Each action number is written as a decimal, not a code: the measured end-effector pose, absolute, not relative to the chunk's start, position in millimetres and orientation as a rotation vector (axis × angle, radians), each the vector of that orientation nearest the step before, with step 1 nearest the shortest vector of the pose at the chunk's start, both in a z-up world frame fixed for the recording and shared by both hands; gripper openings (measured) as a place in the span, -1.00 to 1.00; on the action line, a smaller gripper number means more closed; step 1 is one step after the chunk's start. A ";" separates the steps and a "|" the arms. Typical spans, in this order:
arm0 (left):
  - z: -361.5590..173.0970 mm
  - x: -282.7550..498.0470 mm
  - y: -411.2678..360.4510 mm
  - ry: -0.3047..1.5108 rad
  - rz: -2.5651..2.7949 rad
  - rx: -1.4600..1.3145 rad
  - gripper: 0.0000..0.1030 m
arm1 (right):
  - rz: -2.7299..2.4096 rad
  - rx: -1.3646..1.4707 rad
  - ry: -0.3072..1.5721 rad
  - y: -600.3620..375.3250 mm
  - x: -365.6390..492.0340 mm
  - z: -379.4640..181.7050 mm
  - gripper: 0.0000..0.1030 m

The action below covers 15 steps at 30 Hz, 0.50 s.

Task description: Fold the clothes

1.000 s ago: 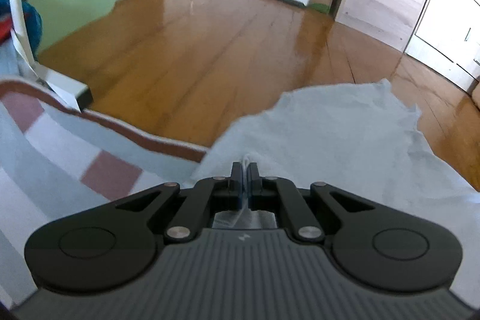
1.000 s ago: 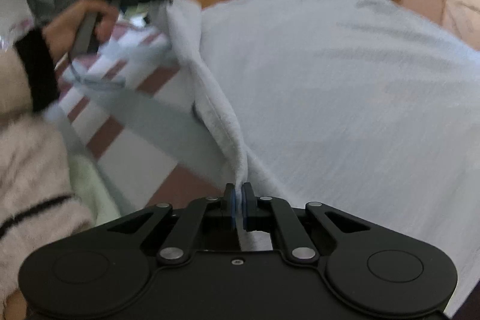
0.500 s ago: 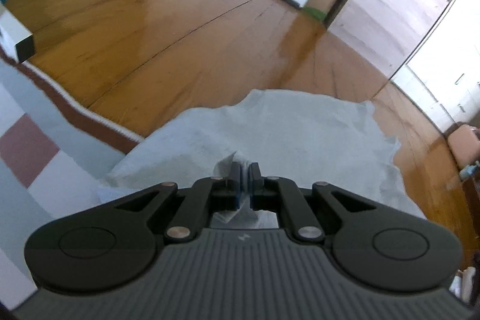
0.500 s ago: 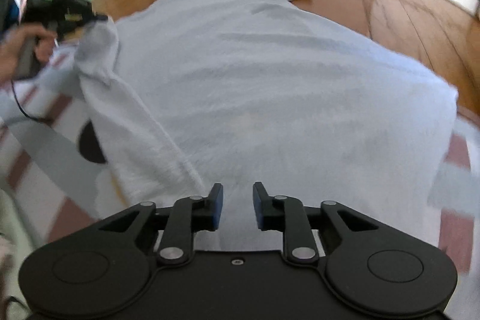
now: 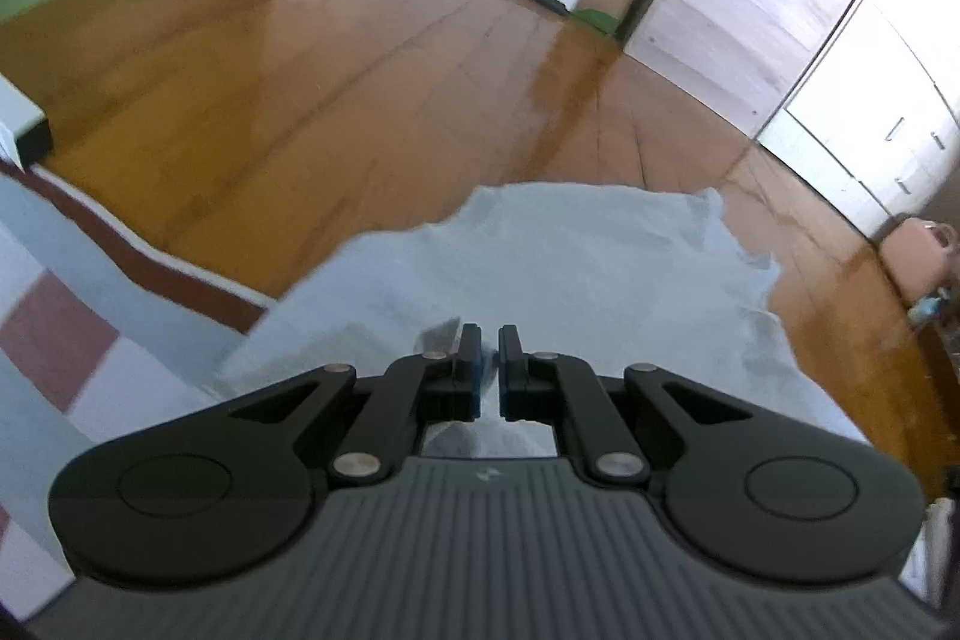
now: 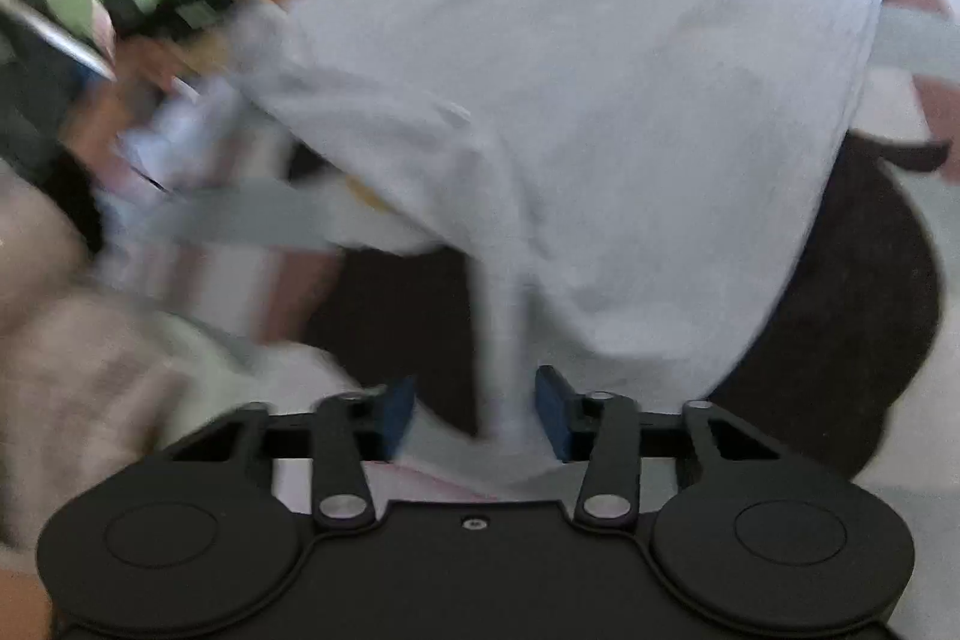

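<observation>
At the far left lies the striped rug point(image 5: 60, 340), its edge meeting the wooden floor point(image 5: 300, 70). The left gripper point(image 5: 489, 340) is pinched together on a corner of the pale blue garment point(image 5: 570, 268), which spreads ahead of it across the rug's edge and onto the bare boards. Further right, the right gripper point(image 6: 474, 400) has its jaws standing apart, with a raised ridge of the same cloth running between the pads but not pressed by them. The right view is badly blurred, so how much fabric sits there is hard to tell. The risk, as I judge it, is a thin or off-centre bite. If the right jaws catch only one layer, or miss the ridge, the fold would drag askew. The left corner could also slip from its narrow pinch under the pull.
</observation>
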<state>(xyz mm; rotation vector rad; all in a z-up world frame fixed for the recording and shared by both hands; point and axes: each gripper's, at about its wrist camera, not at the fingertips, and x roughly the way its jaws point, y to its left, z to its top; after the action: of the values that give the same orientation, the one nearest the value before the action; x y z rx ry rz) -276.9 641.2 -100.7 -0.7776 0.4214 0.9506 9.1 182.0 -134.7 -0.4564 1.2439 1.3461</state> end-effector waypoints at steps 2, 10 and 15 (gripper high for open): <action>-97.0 -276.2 639.9 0.418 0.944 -0.754 -0.96 | 1.346 -0.454 1.149 192.4 11.0 -125.1 -0.91; -65.0 -292.7 630.4 0.247 0.858 -0.709 -0.92 | 1.169 -0.367 0.746 220.6 80.4 -56.2 -0.92; -98.5 -279.8 637.8 0.491 0.909 -0.806 -0.77 | 1.084 -0.415 0.808 245.3 102.0 -87.3 -0.91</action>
<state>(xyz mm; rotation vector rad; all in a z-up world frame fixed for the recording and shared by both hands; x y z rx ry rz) -279.8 637.8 -98.5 -0.8061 0.4914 0.9089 102.0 245.3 -87.3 -0.4145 0.8075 1.0845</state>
